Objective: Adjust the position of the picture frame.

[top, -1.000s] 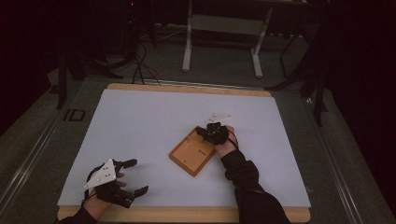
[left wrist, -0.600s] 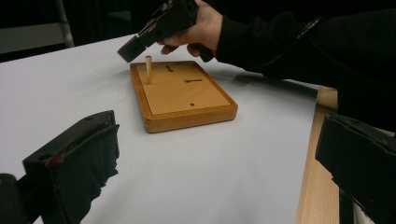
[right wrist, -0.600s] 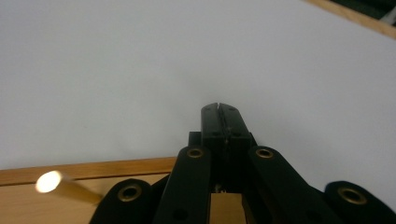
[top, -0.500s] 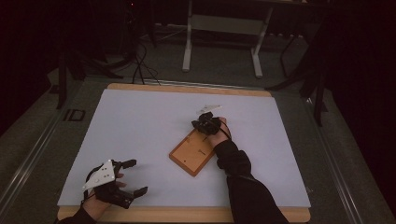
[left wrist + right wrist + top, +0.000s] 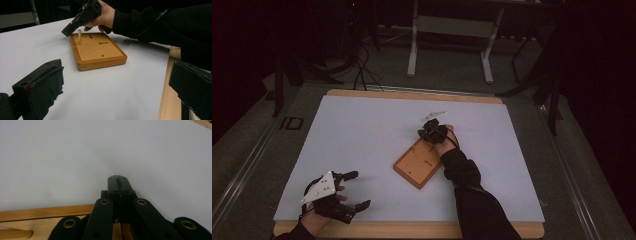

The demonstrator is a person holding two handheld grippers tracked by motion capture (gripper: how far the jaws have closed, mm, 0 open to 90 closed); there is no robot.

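The wooden board (image 5: pixel 421 162) lies flat on the white sheet (image 5: pixel 362 140) that covers the counter (image 5: pixel 412 230), right of centre and turned at an angle to the counter's edges. It has a raised rim and a recessed face with a few small holes and slots. One wooden peg (image 5: pixel 79 37) stands upright in the board near its far end; in the right gripper view the peg (image 5: pixel 15 234) shows at the lower left edge, beside the board's rim.

My right gripper (image 5: pixel 432 131) is at the far end of the board, held in my right hand (image 5: pixel 446 144), with my dark sleeve (image 5: pixel 472 195) running back over the near right part of the counter. Its jaws are pressed together with nothing between them, their tips reaching past the board's far rim over the white sheet. In the left gripper view the right gripper (image 5: pixel 75 22) sits just beside the top of the peg; I cannot tell whether it touches it.

My left gripper (image 5: pixel 354 190) rests near the front left corner of the sheet, well apart from the board. Its jaws are spread wide and hold nothing. The grey three-cornered plate (image 5: pixel 319 187) on top of it faces upward.
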